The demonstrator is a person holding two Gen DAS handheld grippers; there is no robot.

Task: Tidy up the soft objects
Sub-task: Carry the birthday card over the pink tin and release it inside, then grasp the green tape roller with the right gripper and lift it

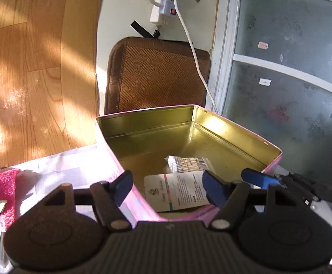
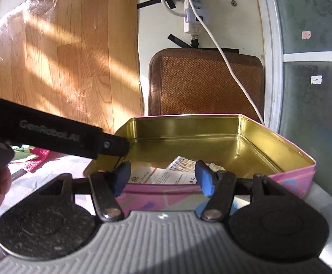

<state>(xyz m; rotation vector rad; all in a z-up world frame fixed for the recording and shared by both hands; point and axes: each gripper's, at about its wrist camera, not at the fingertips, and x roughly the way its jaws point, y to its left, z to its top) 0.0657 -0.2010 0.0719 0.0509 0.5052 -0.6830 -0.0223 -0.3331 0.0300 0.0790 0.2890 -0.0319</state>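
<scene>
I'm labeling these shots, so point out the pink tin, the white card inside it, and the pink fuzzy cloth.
pink tin (image 2: 234, 137): right wrist view, inner gold back wall.
white card (image 1: 177, 191): left wrist view, middle of its printed face.
pink fuzzy cloth (image 1: 4, 182): left wrist view, upper fuzzy part.

"GenRobot.AI" stands on the left hand-held gripper (image 2: 120, 157); the card's (image 1: 177, 190) print is unreadable.
</scene>
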